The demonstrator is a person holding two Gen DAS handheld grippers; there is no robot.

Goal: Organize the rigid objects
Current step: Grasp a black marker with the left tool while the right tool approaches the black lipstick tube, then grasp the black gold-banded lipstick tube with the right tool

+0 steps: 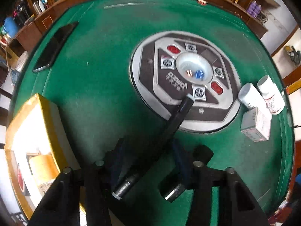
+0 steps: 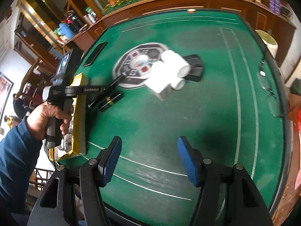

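Worktop (image 1: 97,94): matt green felt, wood rim. Bottles (image 1: 263,96): smooth white plastic. Box (image 1: 28,135): glossy yellow card. Phone (image 1: 54,47): glossy black.

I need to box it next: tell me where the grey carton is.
Left wrist view, right side: the grey carton lies on the felt just below two white bottles.

Beside the round control panel (image 1: 185,81), two white bottles (image 1: 251,96) and one grey box (image 1: 255,125) are counted. One black pen (image 1: 176,116) is seen across its near edge. One yellow box (image 1: 33,131) and one phone (image 1: 54,47) are counted well left of it.
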